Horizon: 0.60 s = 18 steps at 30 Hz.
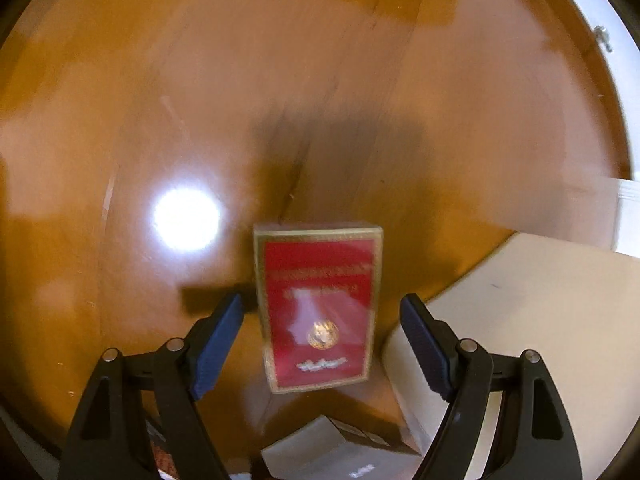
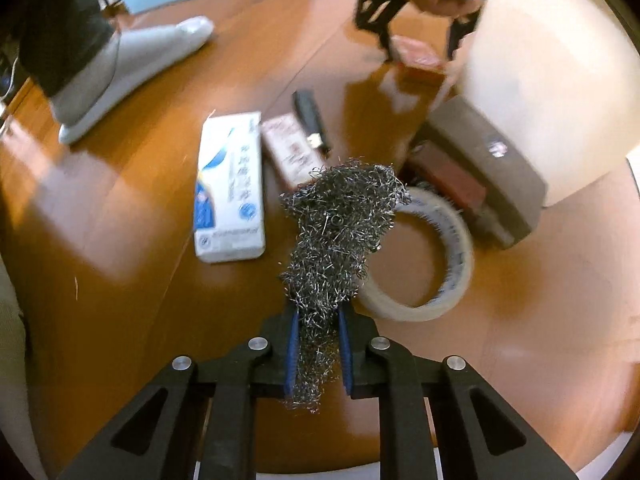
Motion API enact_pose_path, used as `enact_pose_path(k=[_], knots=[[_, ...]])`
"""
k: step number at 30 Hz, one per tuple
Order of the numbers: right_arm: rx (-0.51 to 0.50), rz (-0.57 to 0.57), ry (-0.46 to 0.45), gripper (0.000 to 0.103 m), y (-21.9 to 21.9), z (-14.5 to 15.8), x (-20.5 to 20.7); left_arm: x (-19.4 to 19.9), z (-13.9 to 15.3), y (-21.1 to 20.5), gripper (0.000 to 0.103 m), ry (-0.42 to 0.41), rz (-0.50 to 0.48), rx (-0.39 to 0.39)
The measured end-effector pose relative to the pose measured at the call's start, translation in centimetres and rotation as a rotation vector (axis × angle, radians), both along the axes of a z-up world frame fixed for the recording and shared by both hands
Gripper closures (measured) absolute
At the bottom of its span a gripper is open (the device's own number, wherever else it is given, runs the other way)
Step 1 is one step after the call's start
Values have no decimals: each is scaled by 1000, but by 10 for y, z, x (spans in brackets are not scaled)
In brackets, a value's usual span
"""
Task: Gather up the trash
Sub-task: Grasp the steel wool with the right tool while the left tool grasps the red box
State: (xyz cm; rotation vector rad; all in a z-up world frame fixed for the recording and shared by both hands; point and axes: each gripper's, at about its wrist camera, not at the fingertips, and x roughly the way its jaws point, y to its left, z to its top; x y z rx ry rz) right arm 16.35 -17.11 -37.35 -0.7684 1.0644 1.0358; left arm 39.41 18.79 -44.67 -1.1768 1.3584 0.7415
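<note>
Two hand-held grippers: right hand-held gripper (image 2: 318,356) clamps wiry steel wool (image 2: 340,232), left hand-held gripper (image 1: 322,344) spread around glossy red box (image 1: 318,308)

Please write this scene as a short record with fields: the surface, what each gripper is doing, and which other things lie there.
surface: glossy wooden floor
right gripper: shut on a steel wool scrubber, which sticks out past the fingers
left gripper: open, pointing down around a red box; pads not touching it
beside the red box: a cream-coloured bin
loose things: white and blue box, tape roll, dark grey box, small black object
person: a foot in a grey sock
</note>
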Motion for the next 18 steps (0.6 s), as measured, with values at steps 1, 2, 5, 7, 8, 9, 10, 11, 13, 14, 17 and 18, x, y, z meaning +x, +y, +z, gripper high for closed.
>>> enact_pose_path(k=[1, 2, 5, 7, 8, 9, 10, 11, 13, 14, 17, 18], knots=[[11, -9, -6, 87, 3, 5, 6, 2, 0, 1, 24, 15, -6, 12], [23, -18, -16, 87, 2, 10, 7, 5, 0, 1, 24, 29, -15, 26], [35, -32, -40, 87, 1, 16, 12, 18, 0, -3, 45, 70, -83, 95], [36, -37, -54, 86, 0, 18, 13, 16, 1, -4, 46, 64, -101, 108], [36, -42, -57, 86, 0, 19, 13, 17, 1, -3, 46, 58, -105, 107], [38, -46, -59, 86, -1, 19, 14, 15, 0, -3, 46, 53, -108, 105], [41, -52, -64, 86, -2, 20, 15, 11, 0, -1, 47, 49, -106, 99], [46, -59, -70, 86, -4, 22, 16, 0, 1, -2, 47, 45, -105, 96], [68, -81, -83, 86, -7, 29, 22, -12, 11, 6, 47, 31, -118, 105], [81, -93, -91, 86, -9, 35, 24, -18, 18, 11, 47, 19, -130, 115], [146, -141, -120, 86, -12, 64, 40, -35, 44, 16, 47, -36, -175, 162], [193, -160, -135, 86, -12, 83, 49, -41, 55, 16, 47, -52, -183, 178]])
